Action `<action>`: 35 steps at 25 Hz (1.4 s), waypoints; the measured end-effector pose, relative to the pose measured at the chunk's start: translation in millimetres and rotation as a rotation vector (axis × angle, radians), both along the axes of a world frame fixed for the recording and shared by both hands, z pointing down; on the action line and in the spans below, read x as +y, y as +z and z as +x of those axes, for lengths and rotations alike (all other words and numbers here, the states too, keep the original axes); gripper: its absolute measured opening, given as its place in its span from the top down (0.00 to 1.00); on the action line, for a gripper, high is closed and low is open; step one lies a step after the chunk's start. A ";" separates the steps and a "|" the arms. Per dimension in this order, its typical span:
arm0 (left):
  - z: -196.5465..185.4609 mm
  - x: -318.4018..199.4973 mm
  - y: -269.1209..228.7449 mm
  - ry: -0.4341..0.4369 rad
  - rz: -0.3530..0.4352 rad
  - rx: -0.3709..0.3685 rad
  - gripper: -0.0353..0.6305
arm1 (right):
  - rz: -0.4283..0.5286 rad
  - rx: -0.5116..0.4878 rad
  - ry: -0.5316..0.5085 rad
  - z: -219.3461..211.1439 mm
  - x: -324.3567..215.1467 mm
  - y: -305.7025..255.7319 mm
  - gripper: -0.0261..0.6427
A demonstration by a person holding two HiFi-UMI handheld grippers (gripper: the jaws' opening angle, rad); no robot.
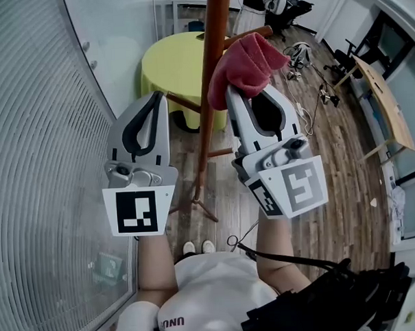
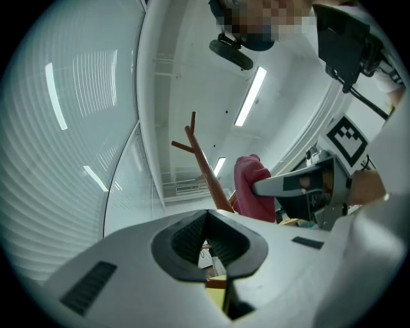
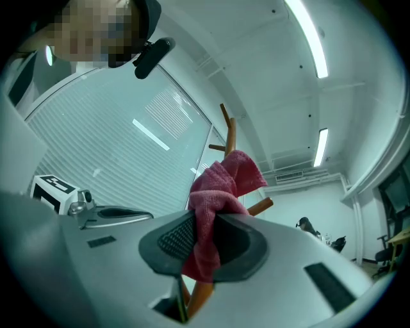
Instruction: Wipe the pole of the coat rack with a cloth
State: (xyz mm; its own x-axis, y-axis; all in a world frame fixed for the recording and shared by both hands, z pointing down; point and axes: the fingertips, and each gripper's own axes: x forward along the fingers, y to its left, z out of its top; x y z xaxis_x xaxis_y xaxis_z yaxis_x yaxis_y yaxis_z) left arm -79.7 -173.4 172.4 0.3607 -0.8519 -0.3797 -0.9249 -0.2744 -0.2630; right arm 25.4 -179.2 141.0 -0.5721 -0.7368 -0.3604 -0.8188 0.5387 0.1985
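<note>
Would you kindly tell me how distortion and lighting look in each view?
Head view: fisheye bows the striped wall, the pole is sharp. Left gripper view: ceiling light glares, corners black. Right gripper view: cloth crisp, same dark corners.

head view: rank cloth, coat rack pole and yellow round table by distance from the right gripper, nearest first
From the right gripper:
1. pink cloth: clamped in its jaws, bunched up past the tips.
2. pole: upright, just left of the cloth.
3. yellow table: beyond the pole, down on the floor to the left.
</note>
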 end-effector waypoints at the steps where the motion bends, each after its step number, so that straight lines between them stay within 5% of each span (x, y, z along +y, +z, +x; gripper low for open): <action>1: -0.1 0.8 -0.4 -0.001 0.002 0.001 0.93 | 0.008 0.001 -0.001 -0.3 0.1 -2.6 0.85; 22: 7.9 4.9 -42.0 0.025 0.089 -0.019 0.93 | 0.206 -0.032 -0.046 -5.5 6.1 -88.6 0.85; 35: 17.0 9.2 -54.6 0.046 0.123 -0.030 0.93 | 0.176 -0.064 -0.054 -1.0 -5.7 -79.0 0.85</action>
State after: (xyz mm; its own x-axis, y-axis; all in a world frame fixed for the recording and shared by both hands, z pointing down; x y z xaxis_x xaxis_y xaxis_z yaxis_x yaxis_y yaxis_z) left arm -62.7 -164.2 117.8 0.4115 -0.7816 -0.4689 -0.9031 -0.2804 -0.3251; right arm 24.4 -185.0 62.0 -0.5811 -0.6278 -0.5179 -0.8034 0.5441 0.2419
